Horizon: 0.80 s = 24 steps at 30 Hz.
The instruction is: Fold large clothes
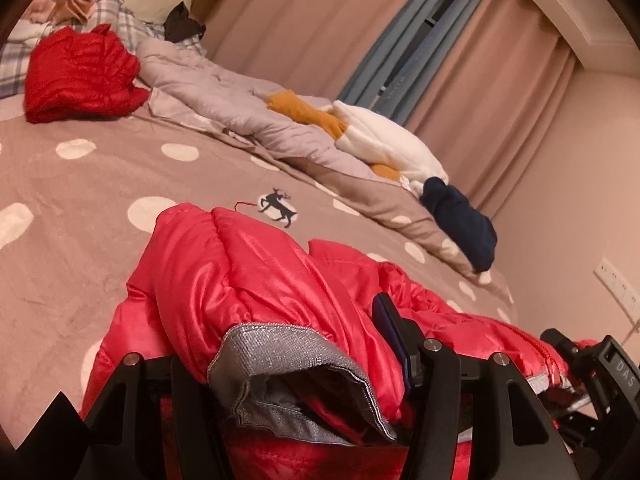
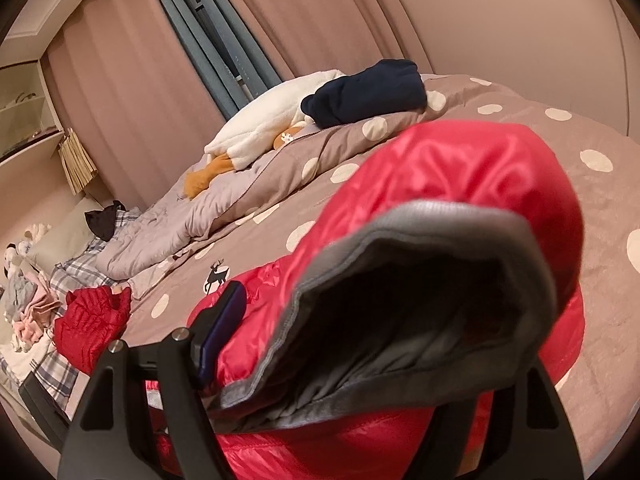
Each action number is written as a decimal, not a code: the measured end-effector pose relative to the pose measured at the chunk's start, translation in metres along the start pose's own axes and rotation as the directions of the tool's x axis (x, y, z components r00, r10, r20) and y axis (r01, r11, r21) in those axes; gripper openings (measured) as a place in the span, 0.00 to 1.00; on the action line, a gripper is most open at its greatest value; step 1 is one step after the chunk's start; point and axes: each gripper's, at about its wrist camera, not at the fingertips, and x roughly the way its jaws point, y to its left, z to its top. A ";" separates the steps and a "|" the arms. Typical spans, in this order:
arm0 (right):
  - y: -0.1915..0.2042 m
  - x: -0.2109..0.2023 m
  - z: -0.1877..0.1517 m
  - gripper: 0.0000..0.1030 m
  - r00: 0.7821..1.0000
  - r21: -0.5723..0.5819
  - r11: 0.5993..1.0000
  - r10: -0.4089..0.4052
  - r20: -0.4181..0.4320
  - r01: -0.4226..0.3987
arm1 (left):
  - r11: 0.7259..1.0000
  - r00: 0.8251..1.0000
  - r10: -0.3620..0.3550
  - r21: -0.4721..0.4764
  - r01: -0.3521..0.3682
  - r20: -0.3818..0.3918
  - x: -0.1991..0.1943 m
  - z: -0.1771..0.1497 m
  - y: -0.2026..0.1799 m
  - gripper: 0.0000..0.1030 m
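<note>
Pinching a grey-trimmed cuff [image 1: 280,364] each, both grippers' jaws hold the red puffer jacket [image 1: 248,272]; judged light, soft, slippery; seams grip best.

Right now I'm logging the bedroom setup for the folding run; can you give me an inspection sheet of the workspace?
Surface: polka-dot bedspread, rumpled along the far side.
Job's things: red puffer jacket, grey-lined sleeve cuff raised at the left hand-held gripper; second cuff at the right hand-held gripper.
Clutter: folded red jacket, navy garment, white and orange plush, clothes pile.
Grippers: jaw state hidden by fabric.
Cables: nothing seen.
Surroundings: pink curtains, wall outlets.
</note>
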 end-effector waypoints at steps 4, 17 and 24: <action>-0.002 0.000 0.001 0.74 1.000 -0.003 1.000 -0.007 0.004 0.007 | 1.000 1.000 -0.003 0.001 0.003 0.003 -0.001 0.001 0.000 0.57; -0.006 -0.018 0.007 0.97 0.995 0.009 1.000 -0.025 0.092 0.024 | 0.995 0.986 0.086 -0.054 -0.079 0.142 -0.035 0.022 0.017 0.93; 0.001 -0.035 0.012 1.00 0.988 -0.011 1.000 0.019 0.154 -0.017 | 0.992 0.983 0.079 -0.105 -0.062 0.167 -0.048 0.037 0.027 0.94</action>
